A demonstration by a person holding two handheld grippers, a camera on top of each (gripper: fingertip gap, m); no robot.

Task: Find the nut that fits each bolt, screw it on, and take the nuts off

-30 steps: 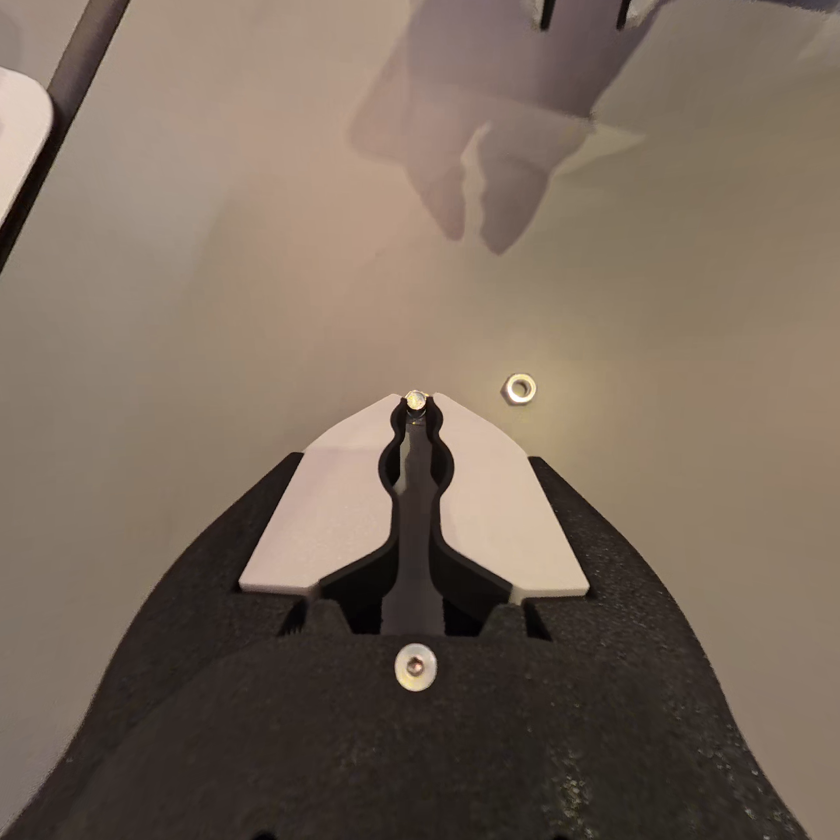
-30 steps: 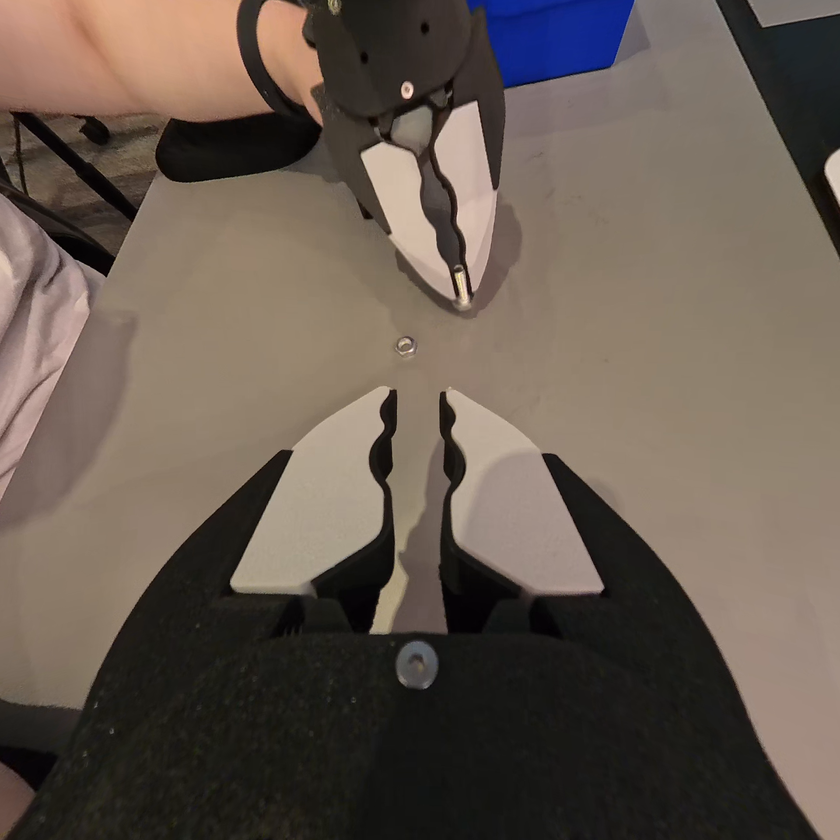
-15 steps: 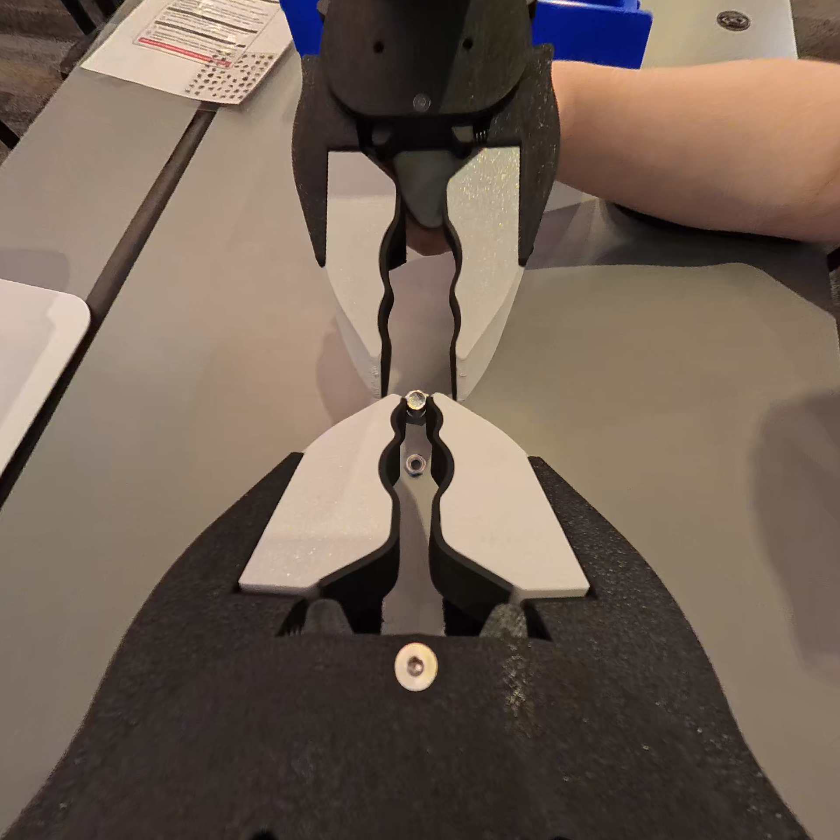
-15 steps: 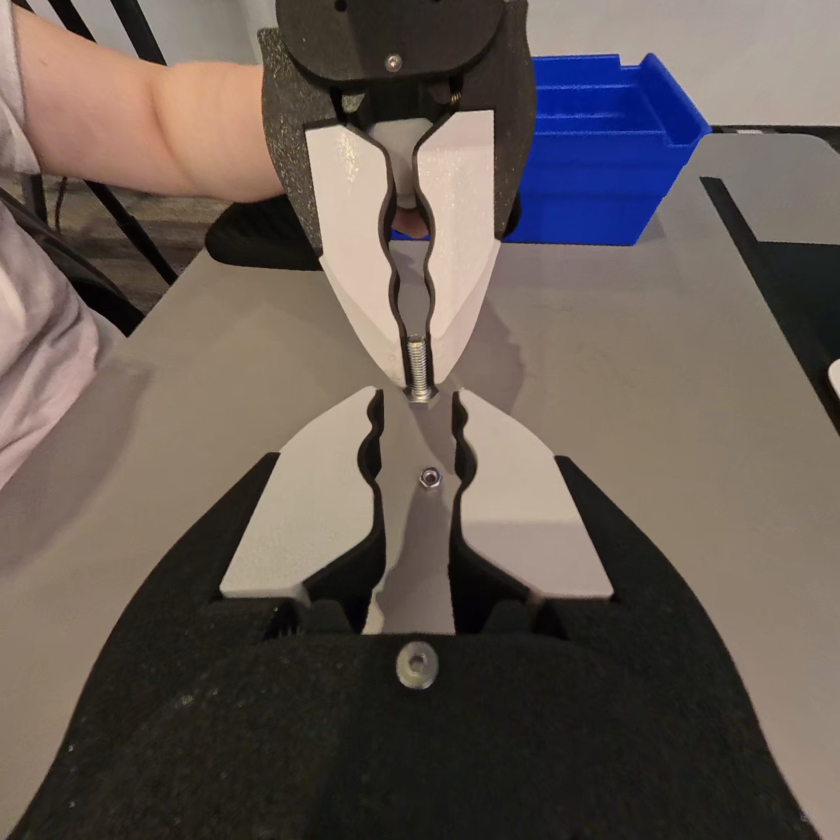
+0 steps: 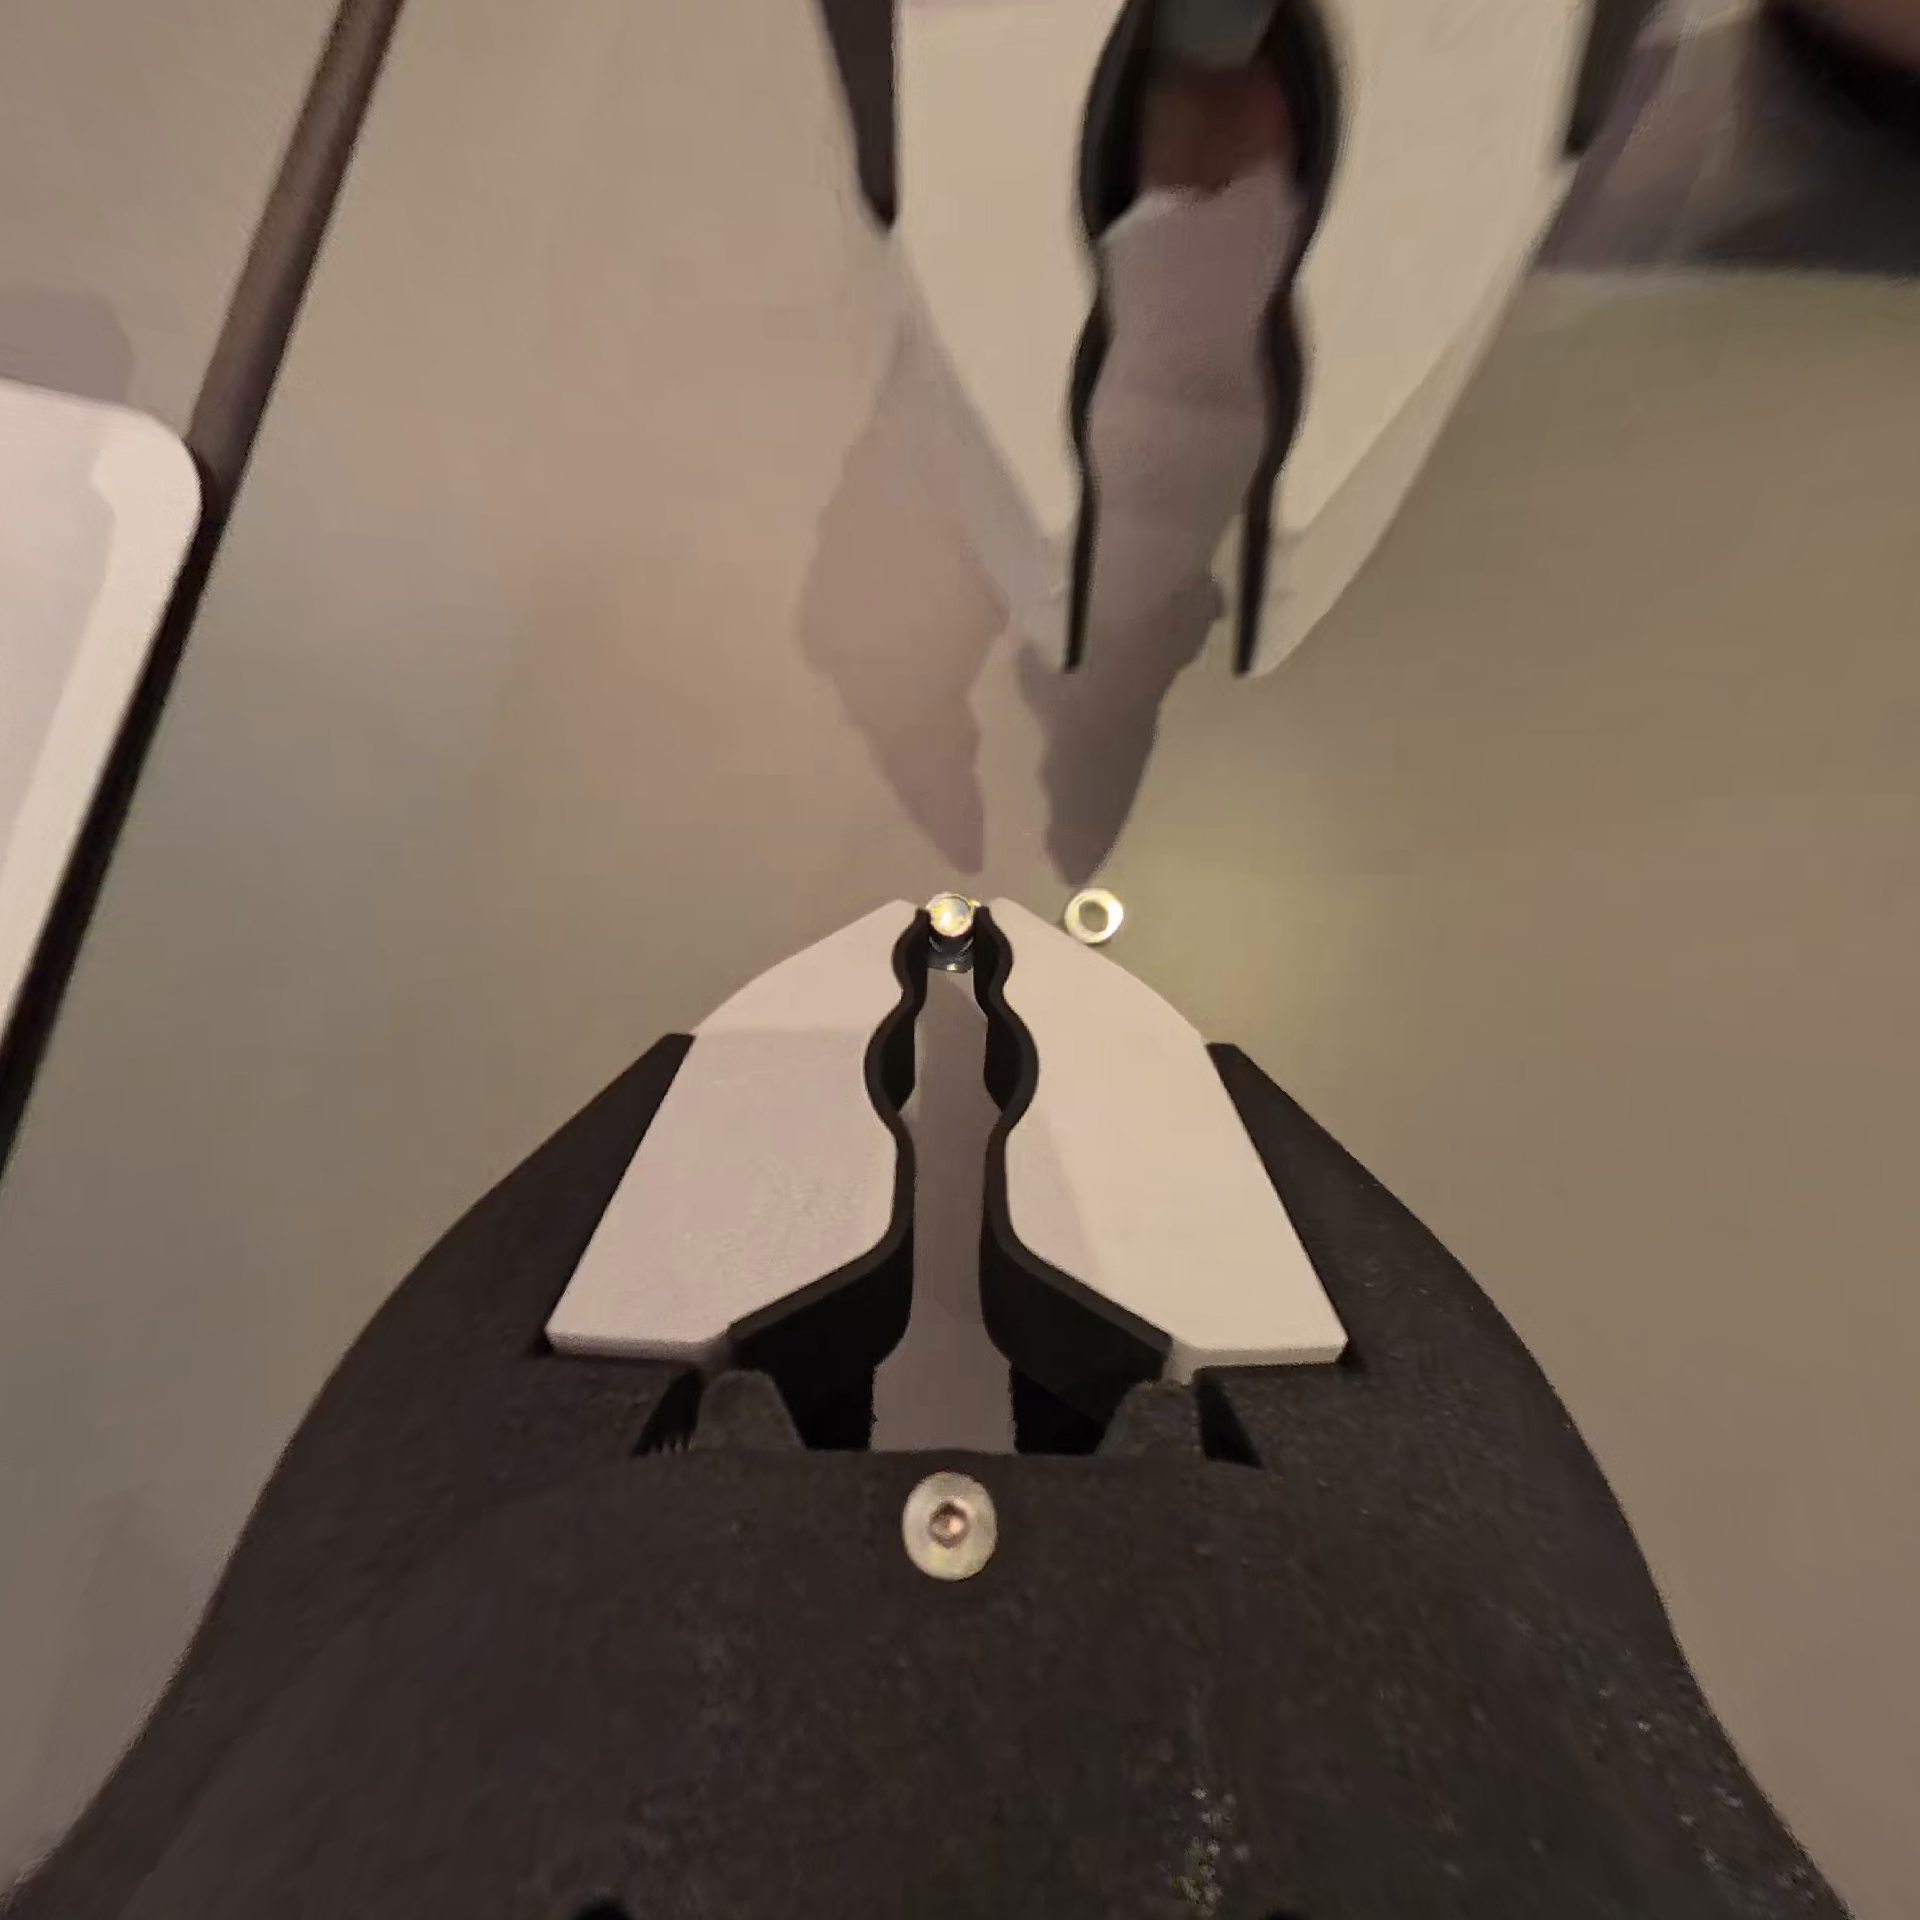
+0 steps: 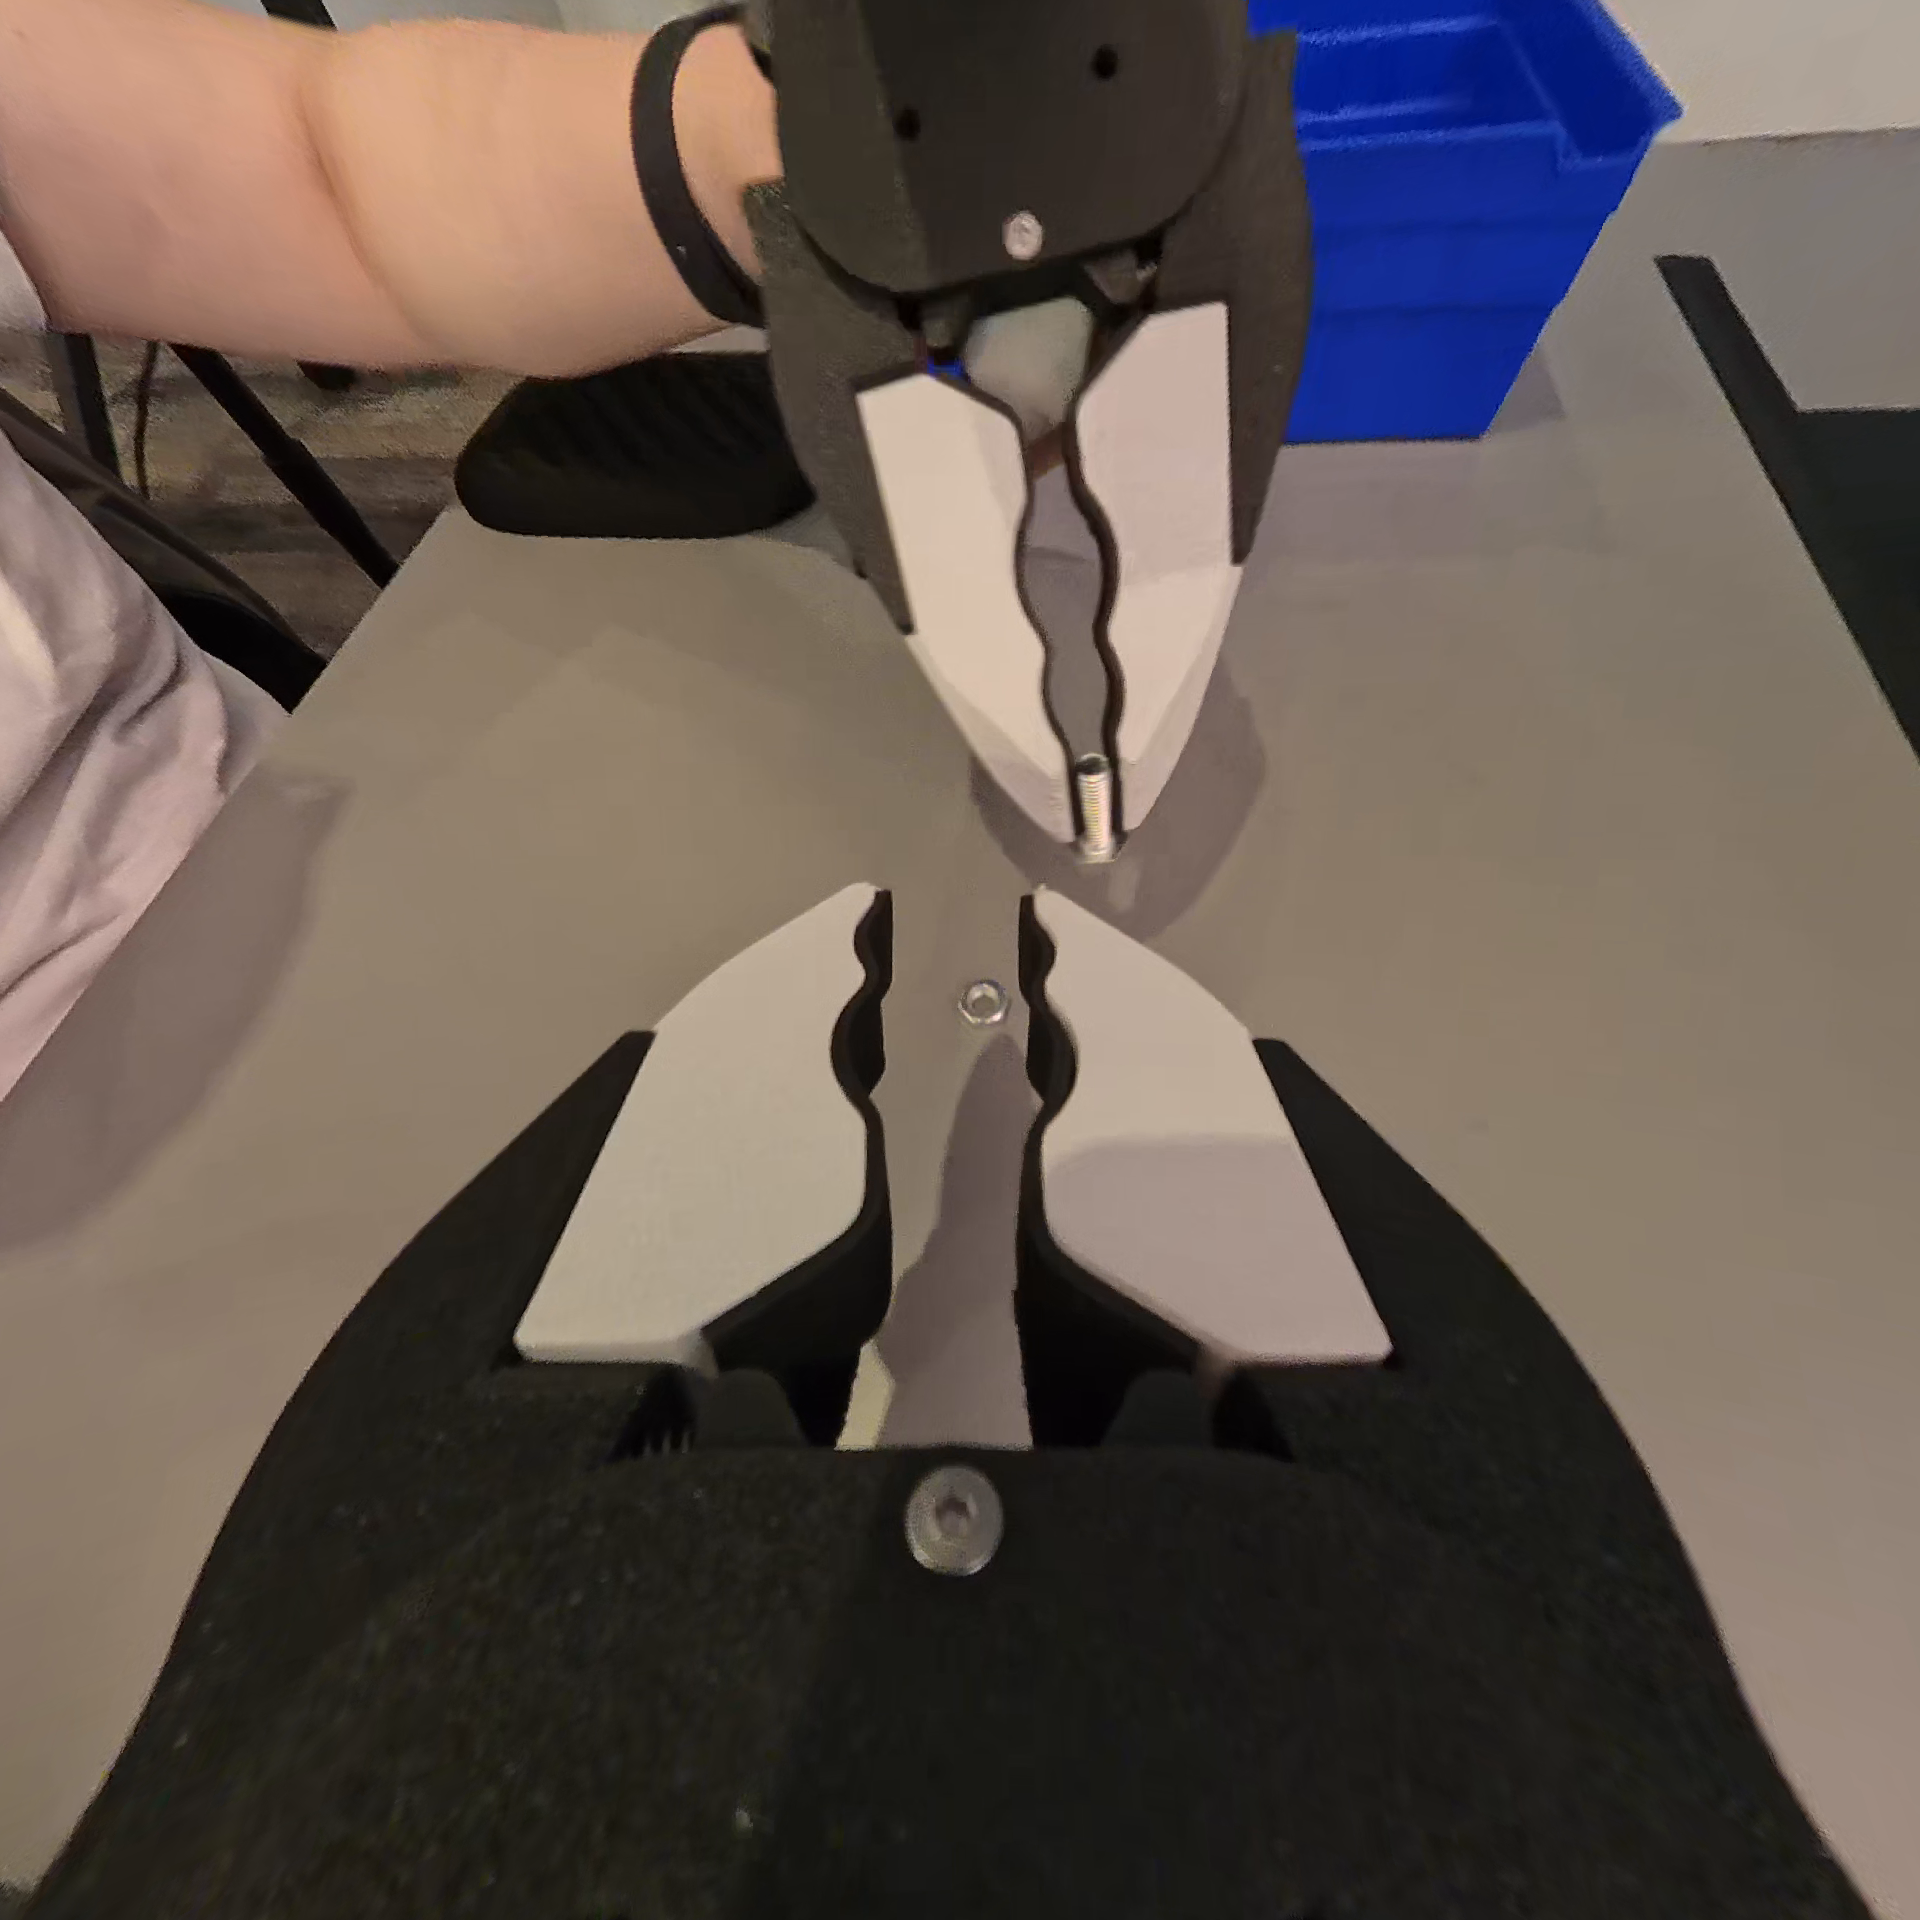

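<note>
My left gripper (image 5: 954,910) is shut on a small silver bolt (image 5: 952,916), gripped at its fingertips with the threaded shank up. The same bolt (image 6: 1093,817) shows in the right wrist view, pinched at the tips of the left gripper (image 6: 1095,831), its head just above the grey table (image 6: 1558,831). A silver hex nut (image 6: 985,1004) lies flat on the table, seen between my right gripper's open fingers (image 6: 956,906), which do not touch it. In the left wrist view the nut (image 5: 1094,916) lies just right of my fingertips, with the right gripper (image 5: 1158,649) hovering open beyond.
A blue plastic bin (image 6: 1455,208) stands at the far end of the table. A person's forearm (image 6: 364,208) holds the left gripper. A black chair seat (image 6: 623,468) sits beyond the table's edge. A white tray corner (image 5: 73,623) lies at the left past a dark gap. The tips of one gripper are about 5 cm away from the tips of the other.
The right gripper's fingers narrowed a little and stay open over the nut. The left gripper, still shut on the bolt, tilted down toward the table and shifted aside, so the nut now lies right of its tips.
</note>
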